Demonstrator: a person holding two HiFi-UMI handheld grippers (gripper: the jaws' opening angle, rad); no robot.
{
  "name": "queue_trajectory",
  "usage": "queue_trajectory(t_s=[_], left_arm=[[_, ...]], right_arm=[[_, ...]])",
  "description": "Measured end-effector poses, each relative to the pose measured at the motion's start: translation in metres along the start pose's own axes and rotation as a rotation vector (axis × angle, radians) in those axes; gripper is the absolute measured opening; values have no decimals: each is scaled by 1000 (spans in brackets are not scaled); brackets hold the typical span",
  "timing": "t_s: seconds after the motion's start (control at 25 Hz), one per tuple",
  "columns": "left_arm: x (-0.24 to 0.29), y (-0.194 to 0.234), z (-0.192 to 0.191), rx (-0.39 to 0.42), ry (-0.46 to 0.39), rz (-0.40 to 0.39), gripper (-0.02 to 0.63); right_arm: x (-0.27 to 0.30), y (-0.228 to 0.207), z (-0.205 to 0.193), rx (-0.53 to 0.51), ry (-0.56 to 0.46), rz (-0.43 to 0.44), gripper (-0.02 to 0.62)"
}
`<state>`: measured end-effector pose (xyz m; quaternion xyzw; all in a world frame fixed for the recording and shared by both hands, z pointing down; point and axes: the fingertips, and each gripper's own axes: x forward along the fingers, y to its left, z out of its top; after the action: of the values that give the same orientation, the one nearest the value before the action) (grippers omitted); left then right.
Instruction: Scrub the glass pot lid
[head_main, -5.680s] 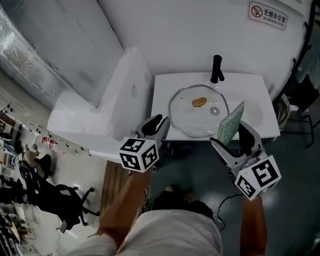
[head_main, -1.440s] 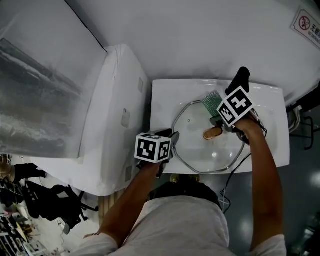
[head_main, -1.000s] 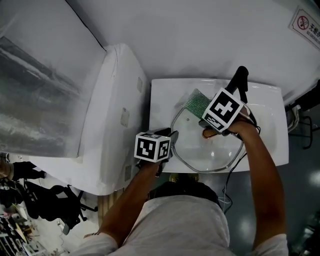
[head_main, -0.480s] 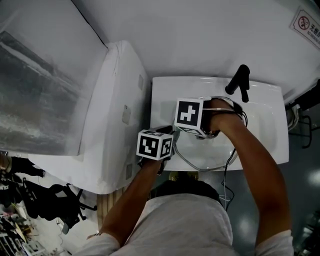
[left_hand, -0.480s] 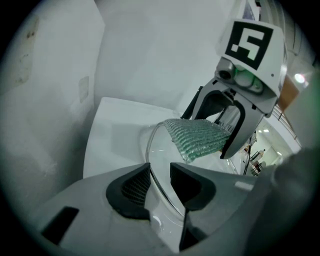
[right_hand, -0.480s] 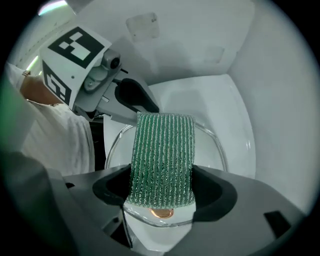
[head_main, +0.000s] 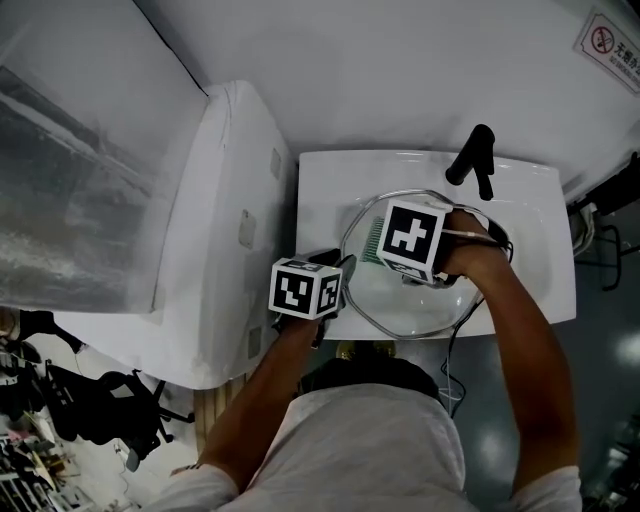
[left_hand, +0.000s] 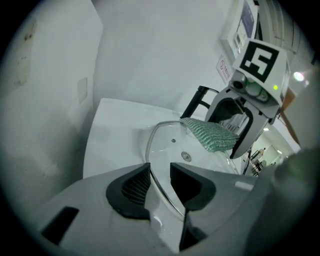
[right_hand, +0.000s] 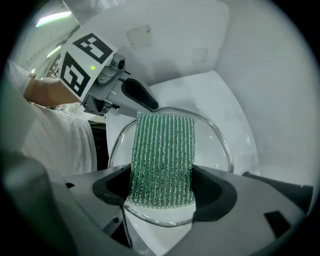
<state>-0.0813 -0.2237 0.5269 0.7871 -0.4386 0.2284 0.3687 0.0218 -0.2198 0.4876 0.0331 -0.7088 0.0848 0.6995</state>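
The glass pot lid (head_main: 400, 305) lies in the white sink (head_main: 320, 190), its metal rim showing round the edge. My left gripper (head_main: 342, 268) is at the lid's near-left edge, and in the left gripper view the lid's rim (left_hand: 159, 187) runs between its jaws, which are closed on it. My right gripper (right_hand: 162, 189) is shut on a green scrubbing sponge (right_hand: 162, 150). The sponge (head_main: 370, 240) lies on the left part of the lid (right_hand: 212, 145). In the left gripper view the sponge (left_hand: 210, 134) rests flat on the glass (left_hand: 167, 147).
A black faucet (head_main: 478, 155) stands at the back of the sink, to the right of the sponge. A tall white cabinet (head_main: 230, 200) adjoins the sink on the left. The wall is close behind. A cable hangs by the right forearm.
The right gripper has swept the sponge over the lid, from the back near the faucet to the left side, then slightly back right. The left gripper has kept its hold at the rim.
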Motion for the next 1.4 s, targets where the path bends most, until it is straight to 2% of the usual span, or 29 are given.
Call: queue_trajectory(t_s=[0.44,0.88,0.96,1.08,1.24,1.4], left_arm=[[0,0,1,-8,4,-2,135],[1,0,1,-2,13,6,135],[1,0,1,-1,14,7,135],[0,0,1,-4,12,7,135],[0,0,1,-5,10,8,135],[0,0,1,-3,12,8,135]], right_arm=[[-6,-22,-68,335,-302,11,348],[0,-37,-108,653,-596,49,348],[-6,-34,-110,663,-624,15,348],[-20,-24,-104,619,-629,-90,348],[-36,-2,-84,517,-613,-230,348],[-41,26,-57,396,-574,-287,348]])
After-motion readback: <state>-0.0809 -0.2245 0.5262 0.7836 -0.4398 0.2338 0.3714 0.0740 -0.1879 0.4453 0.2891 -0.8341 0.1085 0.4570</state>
